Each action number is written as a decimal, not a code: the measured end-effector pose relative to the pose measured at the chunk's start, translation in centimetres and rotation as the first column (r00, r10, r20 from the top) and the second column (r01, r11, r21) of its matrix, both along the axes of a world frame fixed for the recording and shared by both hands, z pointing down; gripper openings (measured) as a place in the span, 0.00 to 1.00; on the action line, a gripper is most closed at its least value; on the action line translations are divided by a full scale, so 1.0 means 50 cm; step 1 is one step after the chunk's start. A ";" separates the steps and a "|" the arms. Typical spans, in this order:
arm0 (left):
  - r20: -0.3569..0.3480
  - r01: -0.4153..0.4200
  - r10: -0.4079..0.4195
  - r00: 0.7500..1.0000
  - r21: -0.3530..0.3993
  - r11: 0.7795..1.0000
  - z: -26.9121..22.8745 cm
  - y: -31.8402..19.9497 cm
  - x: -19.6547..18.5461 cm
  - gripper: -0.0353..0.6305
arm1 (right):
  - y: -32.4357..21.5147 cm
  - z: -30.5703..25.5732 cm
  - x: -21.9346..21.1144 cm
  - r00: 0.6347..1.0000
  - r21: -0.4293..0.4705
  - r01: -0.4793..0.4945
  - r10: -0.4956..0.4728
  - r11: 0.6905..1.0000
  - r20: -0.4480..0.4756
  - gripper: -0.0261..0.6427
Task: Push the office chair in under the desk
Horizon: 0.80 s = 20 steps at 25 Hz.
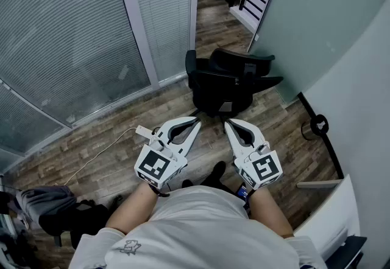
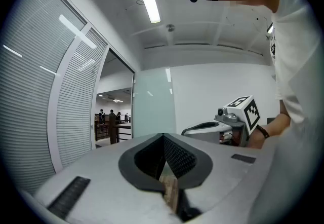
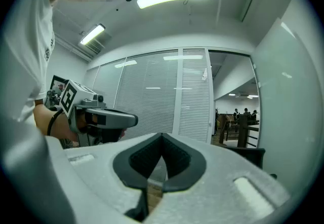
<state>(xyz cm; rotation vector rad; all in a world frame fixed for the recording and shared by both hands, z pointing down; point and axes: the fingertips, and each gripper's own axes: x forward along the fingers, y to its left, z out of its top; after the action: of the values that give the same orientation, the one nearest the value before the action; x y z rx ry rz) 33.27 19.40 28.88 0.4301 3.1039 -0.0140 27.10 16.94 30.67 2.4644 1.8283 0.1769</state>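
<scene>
A black office chair (image 1: 228,82) stands on the wood floor ahead of me, close to the glass partition and the pale wall; its dark back edge (image 3: 249,154) also shows in the right gripper view. Both grippers are held side by side in front of my body, short of the chair and apart from it. My left gripper (image 1: 196,120) (image 2: 163,137) is shut with nothing between its jaws. So is my right gripper (image 1: 228,123) (image 3: 162,137). Each one shows in the other's view: the right gripper (image 2: 185,130), the left gripper (image 3: 133,119).
A white desk corner (image 1: 332,219) sits at the lower right. A white power strip (image 1: 143,132) with its cable lies on the floor at the left. Dark bags (image 1: 55,213) rest at the lower left. A round dark object (image 1: 317,125) stands by the right wall.
</scene>
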 end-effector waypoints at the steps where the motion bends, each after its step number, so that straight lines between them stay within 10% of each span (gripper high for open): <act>1: 0.002 -0.005 0.005 1.000 0.001 1.000 0.005 0.001 -0.002 0.05 | 0.002 0.000 -0.002 1.000 0.000 0.002 -0.002 1.000 0.000 0.04; 20: -0.045 -0.027 0.027 0.999 -0.001 1.000 0.086 0.095 -0.164 0.05 | 0.096 0.054 -0.182 1.000 0.043 0.007 -0.006 0.999 -0.026 0.04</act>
<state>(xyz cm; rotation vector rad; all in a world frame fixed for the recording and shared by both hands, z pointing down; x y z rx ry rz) 25.07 24.16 33.20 0.3936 3.1533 -0.0257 18.00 21.74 33.38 2.5133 1.8456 0.1869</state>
